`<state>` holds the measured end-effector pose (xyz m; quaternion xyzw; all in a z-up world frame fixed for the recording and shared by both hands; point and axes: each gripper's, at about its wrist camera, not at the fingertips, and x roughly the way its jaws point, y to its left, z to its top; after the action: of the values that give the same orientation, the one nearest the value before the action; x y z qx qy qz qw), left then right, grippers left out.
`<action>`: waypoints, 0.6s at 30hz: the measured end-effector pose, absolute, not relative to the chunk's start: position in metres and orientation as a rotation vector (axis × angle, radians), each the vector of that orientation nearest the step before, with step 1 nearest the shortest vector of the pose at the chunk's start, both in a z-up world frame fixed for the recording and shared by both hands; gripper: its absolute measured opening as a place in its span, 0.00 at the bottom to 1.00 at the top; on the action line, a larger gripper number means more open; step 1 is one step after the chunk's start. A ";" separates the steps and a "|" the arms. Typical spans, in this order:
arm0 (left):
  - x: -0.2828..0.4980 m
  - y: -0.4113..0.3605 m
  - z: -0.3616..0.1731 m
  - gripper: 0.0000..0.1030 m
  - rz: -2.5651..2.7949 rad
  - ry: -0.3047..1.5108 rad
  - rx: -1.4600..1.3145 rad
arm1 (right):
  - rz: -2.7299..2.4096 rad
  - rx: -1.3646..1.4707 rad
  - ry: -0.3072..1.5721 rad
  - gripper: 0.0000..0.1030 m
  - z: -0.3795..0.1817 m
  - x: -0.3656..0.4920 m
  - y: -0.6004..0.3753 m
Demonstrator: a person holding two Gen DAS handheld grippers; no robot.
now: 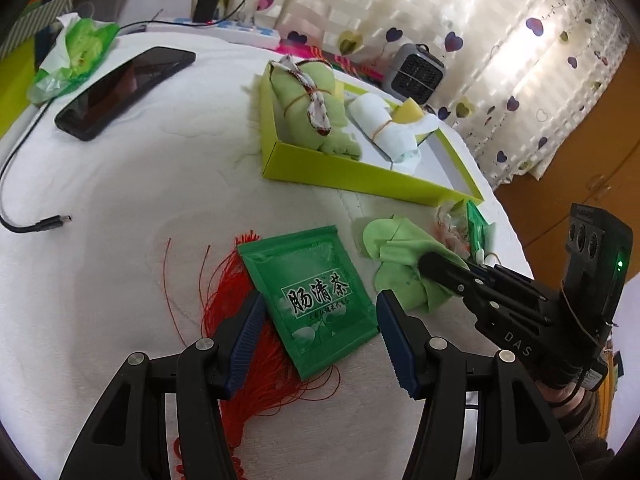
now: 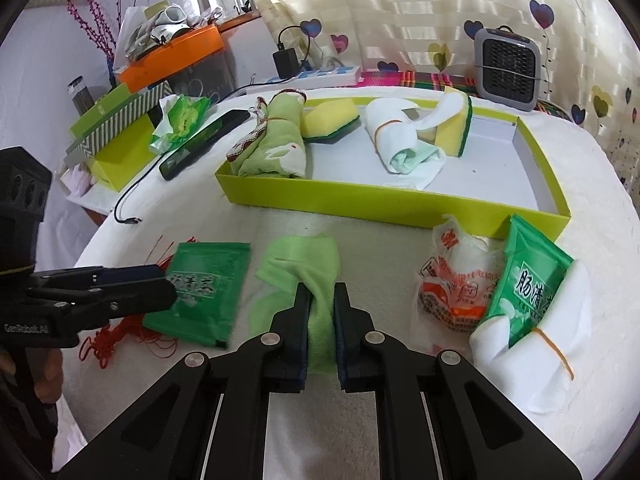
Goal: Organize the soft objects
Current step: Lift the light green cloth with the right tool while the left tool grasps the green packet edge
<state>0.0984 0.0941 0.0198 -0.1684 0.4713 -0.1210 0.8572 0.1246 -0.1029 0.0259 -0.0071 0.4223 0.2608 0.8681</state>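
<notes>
A loose light-green cloth (image 2: 300, 268) lies on the white table in front of the lime tray (image 2: 360, 200). My right gripper (image 2: 322, 300) is shut on this cloth; it shows in the left wrist view (image 1: 432, 266) on the cloth (image 1: 396, 264). My left gripper (image 1: 316, 312) is open around a green tea sachet (image 1: 316, 296), which lies flat over red tassel threads (image 1: 240, 320). The tray (image 1: 320, 168) holds a tied green towel roll (image 2: 276, 140), a white towel roll (image 2: 400, 140) and two yellow sponges (image 2: 330, 120).
A white towel roll with a second green sachet (image 2: 528, 284) and a plastic packet (image 2: 452, 280) lie right of the cloth. A phone (image 1: 124, 92), cable (image 1: 24, 224), tissue pack (image 1: 76, 56), power strip (image 1: 224, 28) and small heater (image 2: 508, 68) stand around.
</notes>
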 end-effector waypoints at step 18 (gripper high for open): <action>0.110 0.085 0.025 0.56 -0.329 0.966 -0.484 | 0.605 -0.036 0.904 0.11 0.017 0.121 -0.093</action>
<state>0.1100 0.0855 0.0250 -0.2294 0.4577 -0.1557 0.8447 0.1207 -0.0928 0.0168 -0.0173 0.4299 0.2876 0.8557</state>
